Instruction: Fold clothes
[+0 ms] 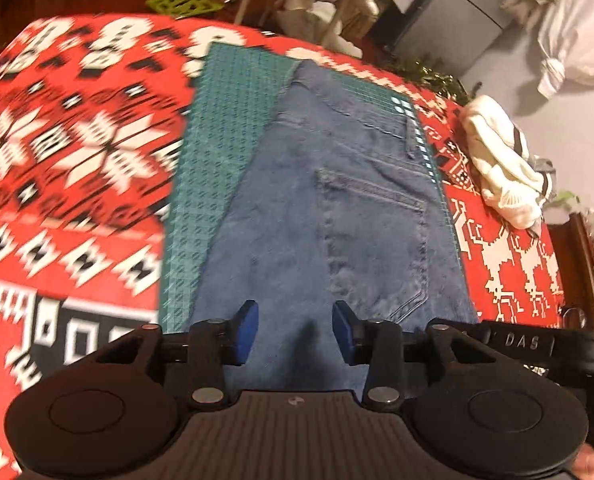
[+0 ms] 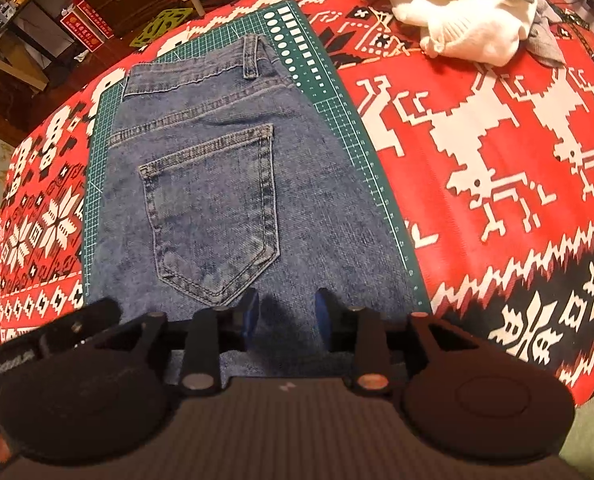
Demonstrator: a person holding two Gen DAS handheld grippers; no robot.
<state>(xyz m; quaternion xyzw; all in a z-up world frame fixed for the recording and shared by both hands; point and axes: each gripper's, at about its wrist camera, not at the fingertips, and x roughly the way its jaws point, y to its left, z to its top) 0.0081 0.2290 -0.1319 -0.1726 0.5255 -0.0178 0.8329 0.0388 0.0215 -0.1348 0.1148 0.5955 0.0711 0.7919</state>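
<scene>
The left gripper [image 1: 295,330] hangs over the near part of the jeans [image 1: 329,216], blue fingers [image 1: 246,330] spread wide, holding nothing. The jeans lie flat, back pocket up, on the green cutting mat [image 2: 337,92] covering the red patterned tabletop [image 2: 497,160]. The right gripper [image 2: 287,318] is likewise over the jeans, fingers apart and empty. Right of the mat lies a white garment [image 2: 465,28].

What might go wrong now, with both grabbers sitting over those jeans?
Both sets of jaws stand open, so neither the left gripper nor the right gripper holds the jeans. They may pinch only the top denim layer, giving a crooked fold. Dragging the denim might shift the green cutting mat on the red patterned cloth.
</scene>
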